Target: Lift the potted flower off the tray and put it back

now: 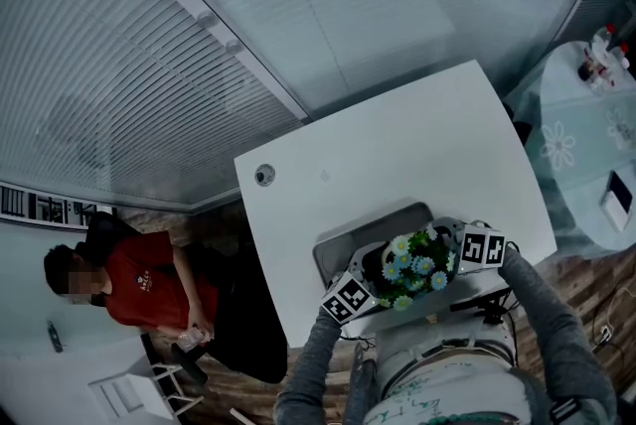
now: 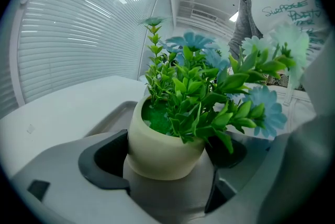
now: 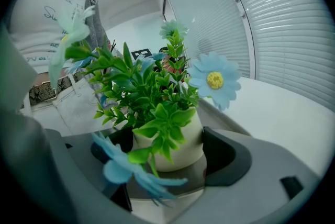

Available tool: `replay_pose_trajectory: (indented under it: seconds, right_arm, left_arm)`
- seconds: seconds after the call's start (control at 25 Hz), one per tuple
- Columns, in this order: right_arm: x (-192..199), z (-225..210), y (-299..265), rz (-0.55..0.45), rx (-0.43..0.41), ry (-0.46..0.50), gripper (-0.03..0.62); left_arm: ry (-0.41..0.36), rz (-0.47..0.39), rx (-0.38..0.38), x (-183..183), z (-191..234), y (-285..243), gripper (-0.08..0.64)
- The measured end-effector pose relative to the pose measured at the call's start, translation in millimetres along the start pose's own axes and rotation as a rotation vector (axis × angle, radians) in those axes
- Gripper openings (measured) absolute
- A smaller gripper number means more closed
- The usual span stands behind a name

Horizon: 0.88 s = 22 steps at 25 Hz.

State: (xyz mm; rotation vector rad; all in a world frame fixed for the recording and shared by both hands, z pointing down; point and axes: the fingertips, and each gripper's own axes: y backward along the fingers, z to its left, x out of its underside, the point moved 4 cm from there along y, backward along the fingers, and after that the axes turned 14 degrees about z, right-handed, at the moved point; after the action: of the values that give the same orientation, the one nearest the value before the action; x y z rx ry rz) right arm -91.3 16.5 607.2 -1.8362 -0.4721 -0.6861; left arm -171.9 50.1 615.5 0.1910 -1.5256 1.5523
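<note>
The potted flower (image 1: 412, 269) is a cream pot (image 2: 159, 147) of green leaves and pale blue daisies, over the near end of the grey tray (image 1: 348, 242) on the white table (image 1: 397, 155). My left gripper (image 2: 165, 157) is shut on the pot, its black pads (image 2: 102, 163) against both sides. From the opposite side my right gripper (image 3: 167, 152) is shut on the same pot (image 3: 180, 147), with a pad (image 3: 222, 157) on each flank. Leaves hide part of each inner pad. I cannot tell whether the pot's base touches the tray.
A person in a red top (image 1: 144, 284) sits below the table's left edge. A small round grommet (image 1: 263, 175) is set in the tabletop. A pale round table (image 1: 591, 150) with small items stands at the right. Window blinds (image 1: 248, 6) fill the far side.
</note>
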Motion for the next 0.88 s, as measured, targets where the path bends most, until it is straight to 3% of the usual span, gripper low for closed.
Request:
replay_pose_trajectory:
  seconds: [0.48,0.88]
  right_arm:
    - [-4,0,6,0.034,-0.007,-0.004,0.388]
    - [-34,5,38,0.035,-0.008,0.014,0.388]
  left_arm:
    - [0.009,0.007,0.002,-9,0,8,0.462]
    - [0.022,-0.004,-0.013,-39,-7,40,0.462]
